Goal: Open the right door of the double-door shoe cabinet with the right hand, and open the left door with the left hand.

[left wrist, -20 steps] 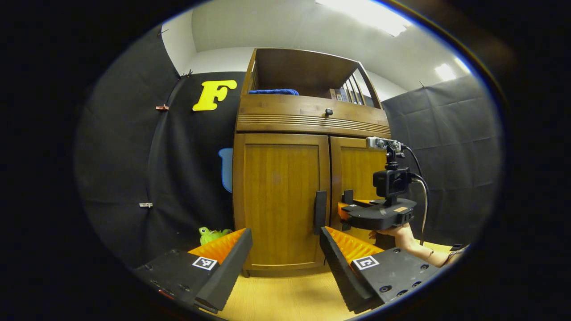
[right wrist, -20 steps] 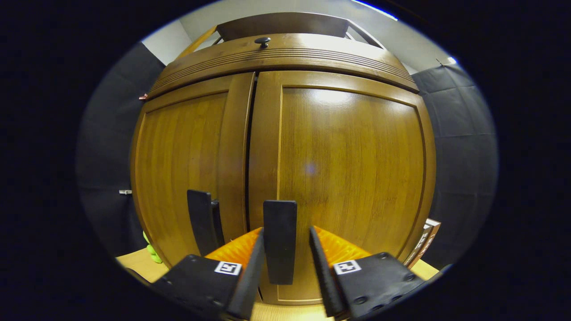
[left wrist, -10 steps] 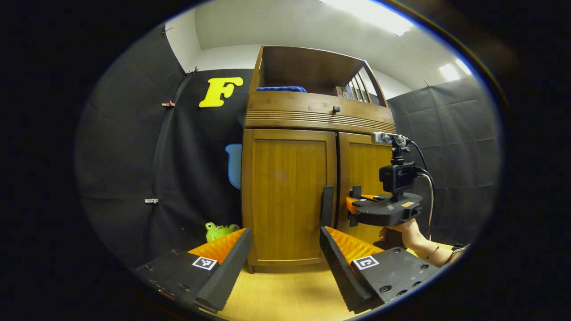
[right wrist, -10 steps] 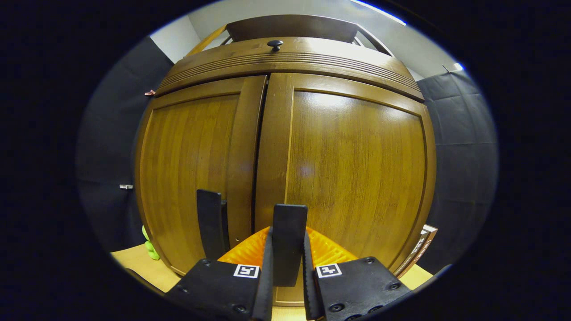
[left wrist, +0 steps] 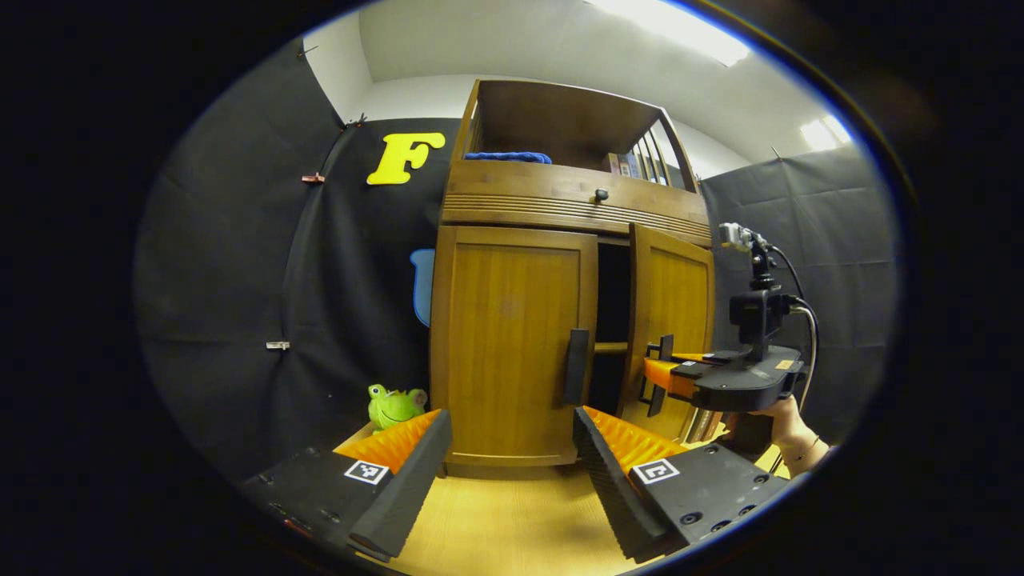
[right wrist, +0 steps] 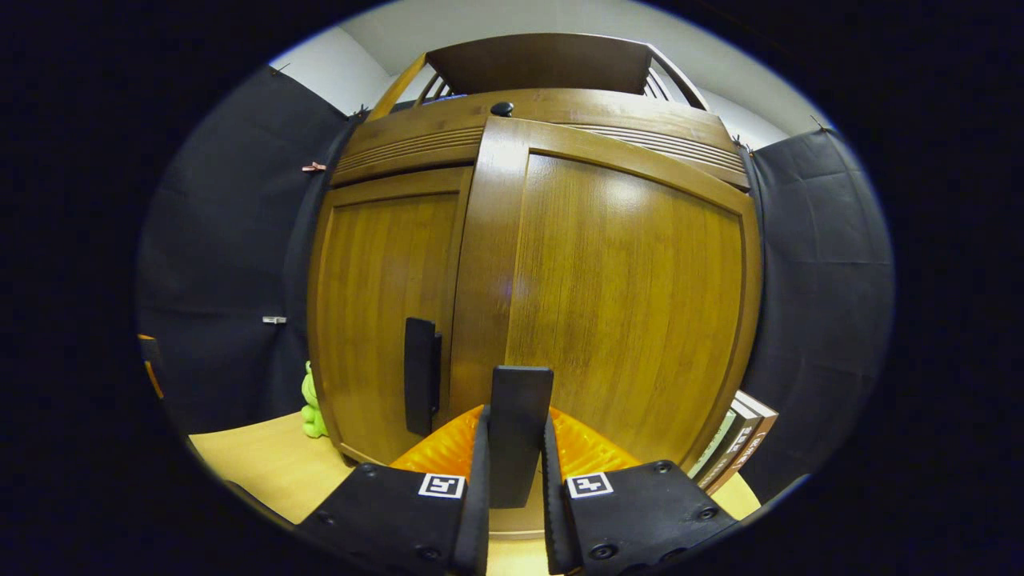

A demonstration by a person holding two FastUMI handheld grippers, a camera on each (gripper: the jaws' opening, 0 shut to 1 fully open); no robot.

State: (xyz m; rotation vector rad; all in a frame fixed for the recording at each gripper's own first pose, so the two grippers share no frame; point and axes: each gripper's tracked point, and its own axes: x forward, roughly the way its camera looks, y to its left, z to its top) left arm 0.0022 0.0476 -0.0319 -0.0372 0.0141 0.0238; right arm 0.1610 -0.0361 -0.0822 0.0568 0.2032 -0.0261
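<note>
- My right gripper is clamped on the right door handle, a black vertical bar; both fingers press against its sides in the right gripper view.
- The right door stands swung partly out from the shoe cabinet. In the left gripper view this door is angled outward, with a dark gap between it and the left door.
- A wooden shelf edge is visible inside that gap.
- In the left gripper view my right gripper sits at the handle of the right door, with my hand below its black body.
- My left gripper is released: its two fingers are spread wide and hold nothing. It hangs in front of the cabinet, apart from it.
- The left door is closed, flush with the cabinet front. Its black handle sits at its inner edge, just beside the gap, and appears between my left gripper's fingers but beyond them.
- Above both doors runs a ribbed wooden drawer front with a small dark knob.
- The open top shelf carries a blue cloth and some books.
- A green frog toy sits on the wooden floor at the cabinet's left corner.
- Books lean against the cabinet's right side in the right gripper view.
</note>
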